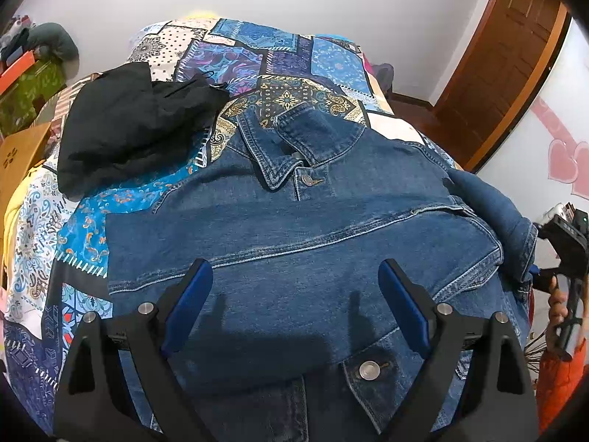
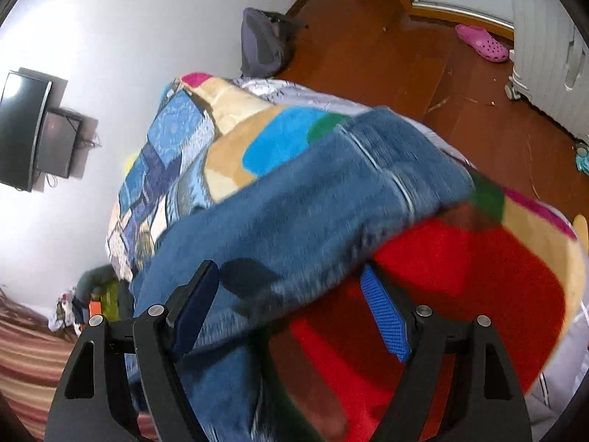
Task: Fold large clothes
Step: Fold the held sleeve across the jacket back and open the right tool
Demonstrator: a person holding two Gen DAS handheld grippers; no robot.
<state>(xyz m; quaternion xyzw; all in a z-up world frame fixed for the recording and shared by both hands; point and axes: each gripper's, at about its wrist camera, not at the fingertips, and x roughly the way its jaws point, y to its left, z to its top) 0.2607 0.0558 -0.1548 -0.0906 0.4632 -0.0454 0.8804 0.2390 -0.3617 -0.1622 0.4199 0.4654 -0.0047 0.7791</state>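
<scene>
Patchwork bedding covers the bed (image 1: 279, 59) under a white wall. Left gripper (image 1: 294, 302) hovers with jaws wide apart and empty over the denim jacket (image 1: 313, 228), which lies front-up and buttoned on the bed. Right gripper (image 2: 291, 313) is also spread, the jacket's sleeve (image 2: 324, 199) lying loose between its pads, ungrasped. That sleeve hangs past the bed's edge, so it may slide off. A black garment (image 1: 136, 125) nearby could snag.
</scene>
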